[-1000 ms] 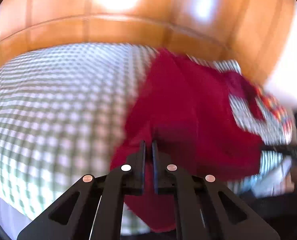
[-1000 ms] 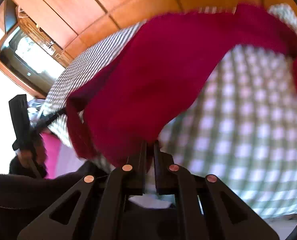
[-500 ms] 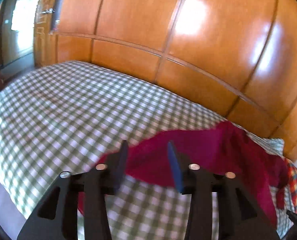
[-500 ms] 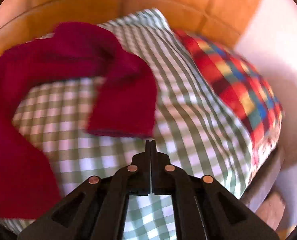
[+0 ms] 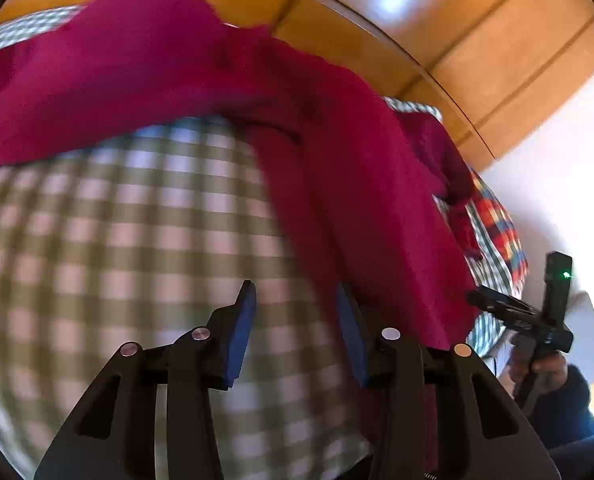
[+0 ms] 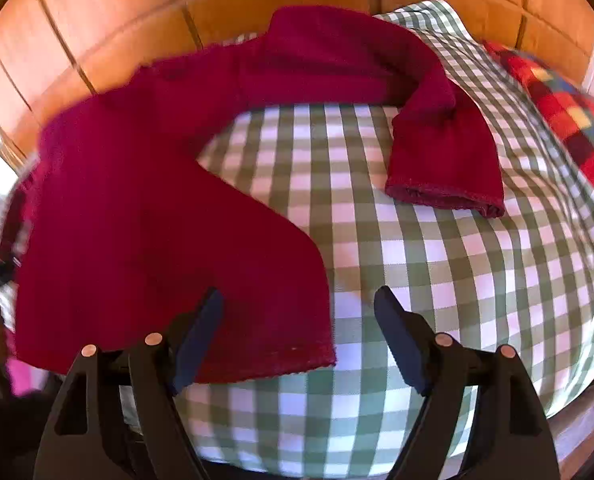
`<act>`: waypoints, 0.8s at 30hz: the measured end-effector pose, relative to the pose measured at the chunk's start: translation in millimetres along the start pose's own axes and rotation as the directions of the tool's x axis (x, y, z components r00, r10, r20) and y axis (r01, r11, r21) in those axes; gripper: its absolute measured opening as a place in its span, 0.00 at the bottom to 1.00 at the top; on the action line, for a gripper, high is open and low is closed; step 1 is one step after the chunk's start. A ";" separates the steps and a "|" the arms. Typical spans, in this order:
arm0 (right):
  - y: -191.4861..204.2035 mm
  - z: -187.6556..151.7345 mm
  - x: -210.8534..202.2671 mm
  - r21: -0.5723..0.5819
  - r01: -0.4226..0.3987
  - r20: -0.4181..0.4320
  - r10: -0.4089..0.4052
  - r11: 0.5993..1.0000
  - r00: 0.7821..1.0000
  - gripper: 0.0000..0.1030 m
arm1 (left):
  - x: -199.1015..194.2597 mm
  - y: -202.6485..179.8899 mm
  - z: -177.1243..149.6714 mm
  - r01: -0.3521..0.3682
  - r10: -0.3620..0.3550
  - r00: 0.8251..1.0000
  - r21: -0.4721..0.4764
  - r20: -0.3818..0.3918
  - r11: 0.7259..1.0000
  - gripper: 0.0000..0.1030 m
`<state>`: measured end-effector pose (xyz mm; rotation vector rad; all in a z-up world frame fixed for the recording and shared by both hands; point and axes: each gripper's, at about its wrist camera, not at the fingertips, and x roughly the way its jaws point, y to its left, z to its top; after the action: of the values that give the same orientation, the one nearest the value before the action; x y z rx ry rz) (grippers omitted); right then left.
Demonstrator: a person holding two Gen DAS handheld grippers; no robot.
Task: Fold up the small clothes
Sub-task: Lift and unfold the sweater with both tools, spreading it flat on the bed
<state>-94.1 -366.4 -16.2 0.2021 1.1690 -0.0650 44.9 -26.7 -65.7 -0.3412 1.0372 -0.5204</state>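
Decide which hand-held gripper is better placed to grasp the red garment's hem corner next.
Right. The right hand-held gripper, jaws opening, hovers over the red garment's hem corner. The left hand-held gripper frames mostly checked bedcover.

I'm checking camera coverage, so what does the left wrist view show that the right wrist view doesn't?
Only the left wrist view shows the other handheld tool at the bed's edge and the white wall. Only the right wrist view shows the sleeve's stitched cuff and the garment's bottom hem. Both show the dark red knitted garment spread on the green-and-white checked bedsheet, the multicoloured checked pillow and the wooden headboard.
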 end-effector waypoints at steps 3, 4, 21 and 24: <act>1.9 -1.8 8.3 -0.002 0.001 0.002 -0.001 1.000 1.000 0.74 | 17.9 -8.6 3.4 -0.007 0.007 1.000 -0.003 -0.014 1.000 0.39; 2.1 -1.3 9.3 0.000 -0.001 0.006 0.001 1.000 1.000 0.71 | 19.9 -10.7 3.2 0.005 -0.005 1.000 -0.013 -0.010 1.000 0.38; 44.1 -42.1 -78.2 -0.304 -0.216 -0.056 0.209 0.928 0.976 0.06 | -147.2 50.1 -16.6 -0.040 0.041 0.992 -0.011 0.123 0.999 0.07; 65.5 -69.6 -57.4 -0.406 -0.223 -0.195 0.155 0.886 0.969 0.07 | -137.1 61.3 -39.6 -0.068 0.070 0.996 -0.034 0.048 0.997 0.07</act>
<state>-169.6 -291.9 18.6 -0.0697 1.2862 0.3859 -30.4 99.7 -16.1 -0.3438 1.0071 -0.4316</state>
